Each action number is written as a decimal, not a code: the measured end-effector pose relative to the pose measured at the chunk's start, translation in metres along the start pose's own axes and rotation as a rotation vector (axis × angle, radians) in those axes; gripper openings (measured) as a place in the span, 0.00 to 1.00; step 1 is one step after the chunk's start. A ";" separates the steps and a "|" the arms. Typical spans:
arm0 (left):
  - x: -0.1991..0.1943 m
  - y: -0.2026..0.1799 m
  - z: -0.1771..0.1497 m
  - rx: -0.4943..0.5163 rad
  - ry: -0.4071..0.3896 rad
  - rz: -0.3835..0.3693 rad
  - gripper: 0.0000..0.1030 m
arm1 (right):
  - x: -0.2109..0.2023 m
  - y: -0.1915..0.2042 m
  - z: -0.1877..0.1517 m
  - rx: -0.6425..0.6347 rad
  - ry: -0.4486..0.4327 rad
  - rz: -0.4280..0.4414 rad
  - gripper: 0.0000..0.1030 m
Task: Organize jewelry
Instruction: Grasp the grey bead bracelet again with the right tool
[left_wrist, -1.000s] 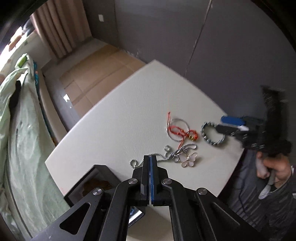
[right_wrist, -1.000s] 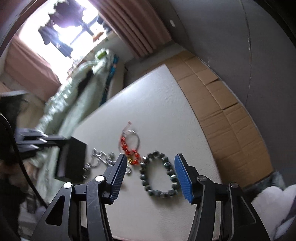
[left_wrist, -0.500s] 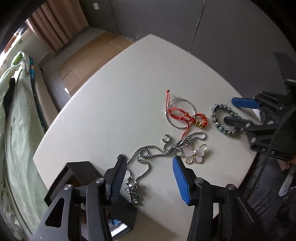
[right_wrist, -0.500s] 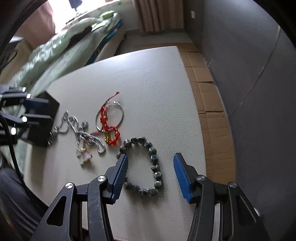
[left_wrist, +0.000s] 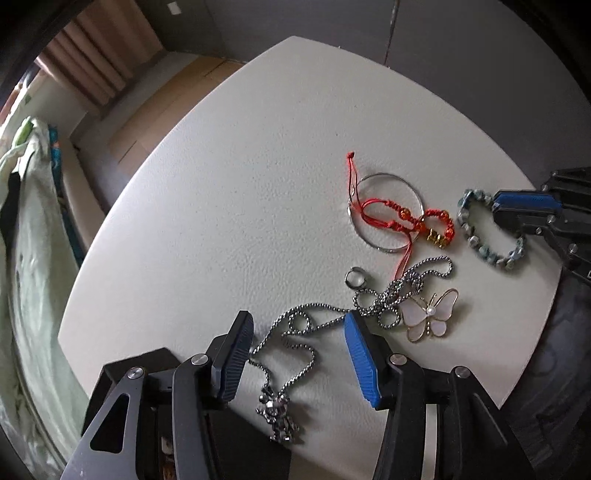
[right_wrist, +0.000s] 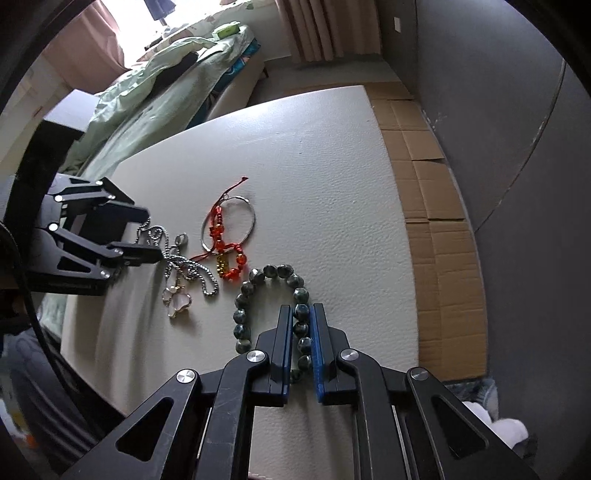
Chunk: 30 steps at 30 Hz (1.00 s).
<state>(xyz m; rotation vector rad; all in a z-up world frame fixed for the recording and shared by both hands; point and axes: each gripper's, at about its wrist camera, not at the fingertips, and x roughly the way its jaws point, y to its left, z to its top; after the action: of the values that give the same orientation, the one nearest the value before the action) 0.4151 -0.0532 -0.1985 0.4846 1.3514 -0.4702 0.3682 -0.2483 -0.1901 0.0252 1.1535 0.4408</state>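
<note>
The right gripper (right_wrist: 299, 325) has just been closing, and its two blue-lined jaws now pinch one side of the dark green stone bead bracelet (right_wrist: 243, 291), several beads caught in the narrow gap between the pads. The bracelet lies flat on the white textured tabletop (right_wrist: 332, 184) near its right edge, its free loop curving away to the left of the jaws.

The left gripper (left_wrist: 295, 354) stands about half open, pointing down over the silver ball-chain necklace (left_wrist: 303, 332) (the chain runs loosely between the jaws, and the pads do not press on it). The necklace ends in a small silver cluster pendant (left_wrist: 277, 413) at the near edge, against a black open box (left_wrist: 122, 373) that sits at the table's near left corner.

Further right along the chain lie a pale pink butterfly brooch with a gold rim (left_wrist: 428, 314) and a small silver ring (left_wrist: 355, 278). Beyond them a red knotted cord bracelet with gold charms (left_wrist: 406, 221) is draped across a thin silver bangle (left_wrist: 386, 212).

The left wrist view alone shows the pendant and the ring clearly, with the right gripper seen side-on at the far right. The right wrist view alone shows the beads between the pads, and flattened brown cardboard (right_wrist: 428, 206) on the floor.
</note>
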 end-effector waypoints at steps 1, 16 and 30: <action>0.000 0.002 0.001 -0.002 0.002 -0.013 0.50 | 0.001 0.000 0.000 0.000 0.002 0.009 0.11; -0.017 0.009 -0.009 -0.065 -0.046 -0.078 0.01 | 0.002 0.002 0.006 0.014 0.000 0.065 0.10; -0.125 0.012 -0.036 -0.148 -0.265 -0.082 0.01 | -0.050 0.046 0.028 -0.069 -0.109 0.056 0.10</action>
<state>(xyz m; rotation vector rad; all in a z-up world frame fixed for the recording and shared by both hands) 0.3740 -0.0174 -0.0796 0.2362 1.1432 -0.4795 0.3614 -0.2183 -0.1238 0.0213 1.0317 0.5223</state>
